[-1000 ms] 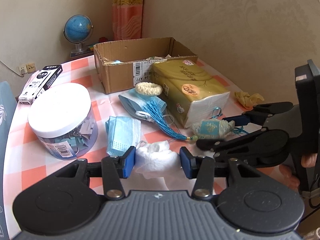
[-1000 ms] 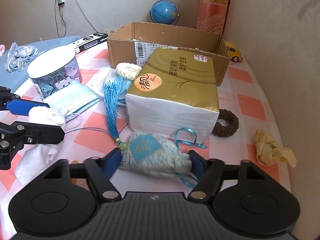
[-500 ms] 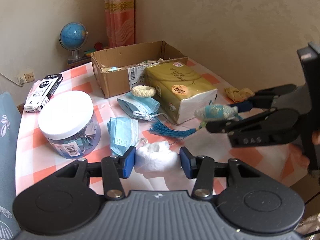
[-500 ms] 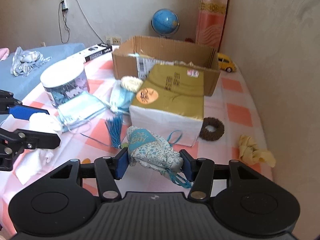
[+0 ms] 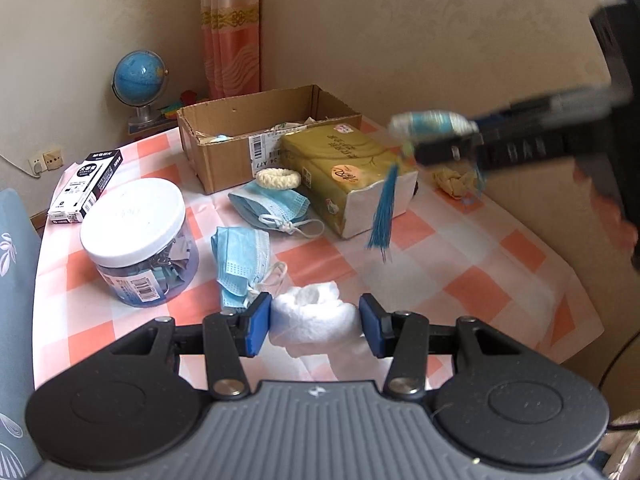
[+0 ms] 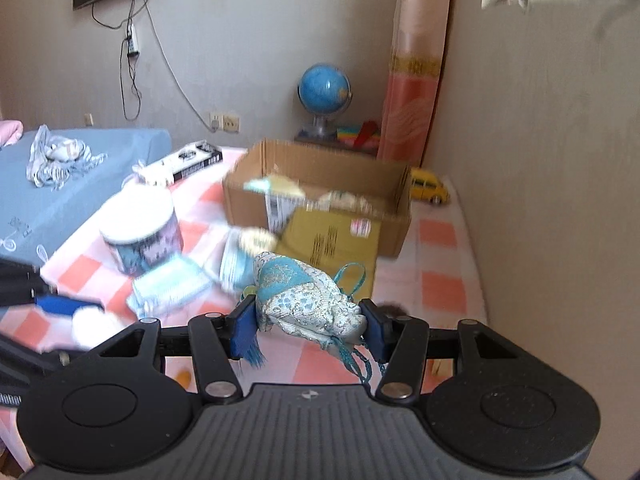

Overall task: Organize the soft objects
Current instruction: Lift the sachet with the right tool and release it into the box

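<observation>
My right gripper [image 6: 306,322] is shut on a blue and white embroidered sachet [image 6: 308,300] and holds it high above the table; its blue tassel [image 5: 383,216] hangs free in the left wrist view. My left gripper [image 5: 316,322] is shut on a crumpled white tissue [image 5: 314,314], lifted a little over the checked tablecloth [image 5: 460,248]. An open cardboard box [image 5: 256,136] stands at the back of the table with a few soft things inside. Two blue face masks [image 5: 240,262] and a cream knitted ring [image 5: 278,178] lie in front of it.
A gold tissue pack [image 5: 348,174] lies beside the box. A white-lidded clear jar [image 5: 138,240] stands at the left, with a black and white carton [image 5: 86,186] behind. A yellow crumpled wad [image 5: 454,180] lies near the wall. A globe [image 5: 140,80] stands at the back.
My right gripper has lifted the sachet well above the table, so the tassel has left the cloth and swings. My left gripper has risen with the tissue.
</observation>
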The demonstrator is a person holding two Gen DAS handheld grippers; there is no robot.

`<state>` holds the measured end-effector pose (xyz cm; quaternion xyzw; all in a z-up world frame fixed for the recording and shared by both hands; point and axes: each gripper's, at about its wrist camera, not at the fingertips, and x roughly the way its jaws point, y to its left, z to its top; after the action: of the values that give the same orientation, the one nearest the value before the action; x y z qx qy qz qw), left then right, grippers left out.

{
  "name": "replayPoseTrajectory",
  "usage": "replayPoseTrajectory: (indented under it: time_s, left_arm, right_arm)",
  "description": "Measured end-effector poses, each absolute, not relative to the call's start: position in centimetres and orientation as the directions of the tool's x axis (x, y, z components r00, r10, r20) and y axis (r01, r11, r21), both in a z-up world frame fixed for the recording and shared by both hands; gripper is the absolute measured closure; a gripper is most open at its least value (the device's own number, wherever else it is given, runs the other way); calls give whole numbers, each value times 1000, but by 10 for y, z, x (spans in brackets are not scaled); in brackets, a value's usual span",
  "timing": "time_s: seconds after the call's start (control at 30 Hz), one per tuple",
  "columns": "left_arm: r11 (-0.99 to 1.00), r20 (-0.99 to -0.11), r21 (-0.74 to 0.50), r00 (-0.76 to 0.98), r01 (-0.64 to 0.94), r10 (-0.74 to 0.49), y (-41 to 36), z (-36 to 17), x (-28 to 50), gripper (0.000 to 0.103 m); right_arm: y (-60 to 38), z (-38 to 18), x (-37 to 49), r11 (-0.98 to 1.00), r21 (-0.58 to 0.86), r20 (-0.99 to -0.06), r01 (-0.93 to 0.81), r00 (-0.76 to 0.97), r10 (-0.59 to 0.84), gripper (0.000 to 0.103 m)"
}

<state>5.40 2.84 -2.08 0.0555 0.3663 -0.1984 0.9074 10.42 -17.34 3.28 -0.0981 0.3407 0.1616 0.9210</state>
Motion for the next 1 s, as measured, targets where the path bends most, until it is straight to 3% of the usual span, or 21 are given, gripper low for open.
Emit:
replayPoseTrajectory:
  time_s: [0.47,1.0]
  left_arm:
    - [922,-687,-69,652,380,-320,36,-14,61,56]
    - [938,-687,-82,663,337,-298,42,-7,93,56]
  right_arm:
    - [-141,84,189,903,-125,-595,-410,760,263,44]
    - [-128,61,339,866,-60,-715,-496,626,310,44]
